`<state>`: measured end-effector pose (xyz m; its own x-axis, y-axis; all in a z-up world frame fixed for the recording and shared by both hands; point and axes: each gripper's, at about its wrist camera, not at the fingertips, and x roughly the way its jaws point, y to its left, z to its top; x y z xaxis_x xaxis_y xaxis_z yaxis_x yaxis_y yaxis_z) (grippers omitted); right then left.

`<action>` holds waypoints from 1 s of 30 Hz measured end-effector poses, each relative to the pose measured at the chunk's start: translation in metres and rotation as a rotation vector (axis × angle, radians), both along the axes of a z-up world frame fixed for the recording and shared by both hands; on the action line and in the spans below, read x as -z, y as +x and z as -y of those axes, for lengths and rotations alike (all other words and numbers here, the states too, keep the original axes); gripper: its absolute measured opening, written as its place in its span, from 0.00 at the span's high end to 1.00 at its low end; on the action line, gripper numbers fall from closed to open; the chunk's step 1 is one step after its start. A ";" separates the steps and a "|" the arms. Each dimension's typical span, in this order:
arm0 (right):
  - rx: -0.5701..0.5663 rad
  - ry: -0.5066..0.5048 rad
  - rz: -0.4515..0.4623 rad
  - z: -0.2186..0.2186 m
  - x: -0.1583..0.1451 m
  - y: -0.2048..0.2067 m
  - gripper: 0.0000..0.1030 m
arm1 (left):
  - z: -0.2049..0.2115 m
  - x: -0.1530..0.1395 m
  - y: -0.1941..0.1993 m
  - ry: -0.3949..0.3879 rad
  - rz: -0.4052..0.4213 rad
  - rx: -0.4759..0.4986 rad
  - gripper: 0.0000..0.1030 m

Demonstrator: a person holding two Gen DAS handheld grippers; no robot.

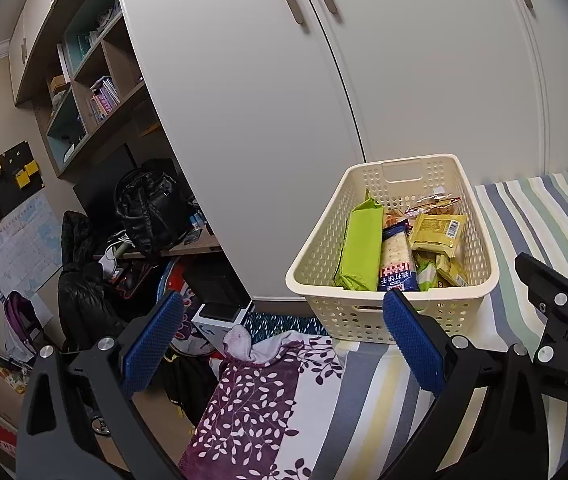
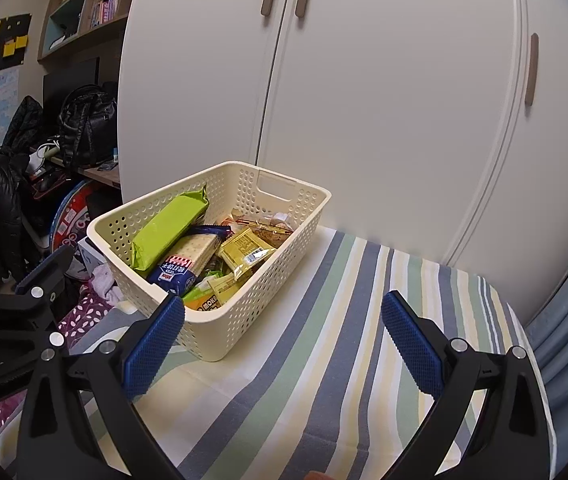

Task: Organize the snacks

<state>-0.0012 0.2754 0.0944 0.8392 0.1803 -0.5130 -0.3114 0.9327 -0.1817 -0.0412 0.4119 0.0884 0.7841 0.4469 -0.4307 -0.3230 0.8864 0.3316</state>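
At the far left of the left wrist view stand shelves (image 1: 83,92) with books, and below them a black backpack (image 1: 149,210) on a desk (image 1: 187,247) and a dark jacket (image 1: 79,280) over a chair. White wardrobe doors (image 1: 284,120) fill the middle and right behind everything.

The left tongs (image 1: 284,344) hang with their blue pads (image 1: 151,344) wide apart and nothing between them. They sit over the edge of a bed, above a purple leaf-print cloth (image 1: 259,400) and beside the striped sheet (image 1: 372,400). A white sock (image 1: 239,342) lies at the cloth's far edge.

Right of centre, the cream perforated basket (image 1: 316,256) rests on the striped sheet near the bed's edge, in front of the wardrobe. Inside, from left to right: a lime-green pack (image 1: 360,248) leaning along the left wall, a blue cracker pack (image 1: 396,260) beside it, and a yellow packet (image 1: 438,232) on top of smaller green and yellow wrappers. A clear wrapped snack (image 1: 432,202) lies at the far end.

In the right wrist view, the basket (image 2: 267,280) sits left of centre, and the right tongs (image 2: 284,340) are likewise spread open and empty, above the bare striped sheet (image 2: 324,360) just right of the basket, the left pad (image 2: 151,340) near the basket's near corner. The left tool's black frame shows at that view's left edge.
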 end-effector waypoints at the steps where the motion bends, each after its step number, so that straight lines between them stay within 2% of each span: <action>1: 0.001 -0.007 0.001 -0.001 0.000 0.000 0.05 | 0.000 0.000 0.000 0.000 0.001 -0.001 0.02; 30: -0.018 -0.061 0.005 -0.009 0.006 0.000 0.05 | 0.002 0.005 0.004 0.018 -0.011 0.005 0.02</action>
<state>-0.0014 0.2842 0.0880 0.8387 0.1636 -0.5194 -0.3268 0.9142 -0.2398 -0.0373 0.4101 0.0838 0.7818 0.4505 -0.4311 -0.3145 0.8819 0.3511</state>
